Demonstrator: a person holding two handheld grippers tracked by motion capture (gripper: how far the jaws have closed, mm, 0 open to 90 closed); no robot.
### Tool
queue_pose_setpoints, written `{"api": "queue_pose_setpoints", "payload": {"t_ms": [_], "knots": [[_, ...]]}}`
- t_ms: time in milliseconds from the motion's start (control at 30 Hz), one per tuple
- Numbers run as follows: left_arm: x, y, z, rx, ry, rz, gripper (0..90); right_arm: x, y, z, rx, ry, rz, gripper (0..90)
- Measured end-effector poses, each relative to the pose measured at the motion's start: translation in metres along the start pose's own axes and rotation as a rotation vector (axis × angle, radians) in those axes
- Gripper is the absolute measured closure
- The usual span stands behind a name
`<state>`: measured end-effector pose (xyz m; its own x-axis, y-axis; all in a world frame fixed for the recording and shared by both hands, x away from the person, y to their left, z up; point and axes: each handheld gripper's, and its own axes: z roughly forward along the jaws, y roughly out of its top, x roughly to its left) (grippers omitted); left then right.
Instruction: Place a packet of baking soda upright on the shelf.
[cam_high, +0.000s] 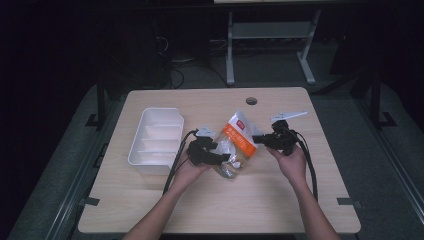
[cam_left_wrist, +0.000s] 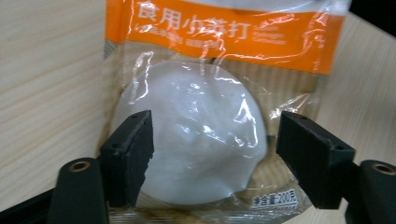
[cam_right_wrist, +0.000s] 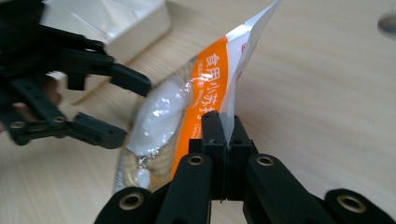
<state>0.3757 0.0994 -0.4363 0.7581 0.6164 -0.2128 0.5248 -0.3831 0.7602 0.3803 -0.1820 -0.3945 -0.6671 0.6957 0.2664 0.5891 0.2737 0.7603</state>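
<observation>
Bag (cam_high: 236, 145) pinched at its edge in my right gripper (cam_right_wrist: 223, 140), jaws pressed together on the film. My left gripper (cam_left_wrist: 212, 154) is spread wide around the white lump, not yet squeezing. Tray (cam_high: 155, 140) waits beyond my left, nothing placed. My left gripper view reads the print; the high view cannot.
</observation>
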Motion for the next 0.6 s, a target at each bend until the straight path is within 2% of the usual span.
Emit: {"api": "queue_pose_setpoints", "payload": {"t_ms": [133, 267, 367, 433, 467, 500, 600], "knots": [[0.003, -0.001, -0.007, -0.056, -0.016, -0.035, 22.6, 0.019, 0.012, -0.016, -0.012, 0.001, -0.109, 90.0], [0.004, 0.0, -0.014, -0.11, -0.025, -0.038, 21.0, 0.034, 0.023, -0.031, -0.025, 0.026, -0.207, 90.0], [0.004, 0.0, -0.018, -0.139, -0.057, -0.039, 20.8, 0.047, 0.03, -0.042, -0.02, 0.061, -0.288, 90.0], [0.005, 0.0, -0.018, -0.148, -0.088, -0.037, 24.8, 0.057, 0.033, -0.047, -0.014, 0.09, -0.341, 90.0], [0.005, 0.0, -0.018, -0.154, -0.108, -0.037, 24.8, 0.057, 0.033, -0.047, -0.014, 0.09, -0.341, 90.0], [0.006, 0.0, -0.018, -0.157, -0.144, -0.036, 28.6, 0.06, 0.033, -0.049, -0.01, 0.096, -0.357, 90.0], [0.006, -0.002, -0.017, -0.149, -0.15, -0.027, 44.0, 0.063, 0.032, -0.051, -0.005, 0.12, -0.378, 90.0]]}}
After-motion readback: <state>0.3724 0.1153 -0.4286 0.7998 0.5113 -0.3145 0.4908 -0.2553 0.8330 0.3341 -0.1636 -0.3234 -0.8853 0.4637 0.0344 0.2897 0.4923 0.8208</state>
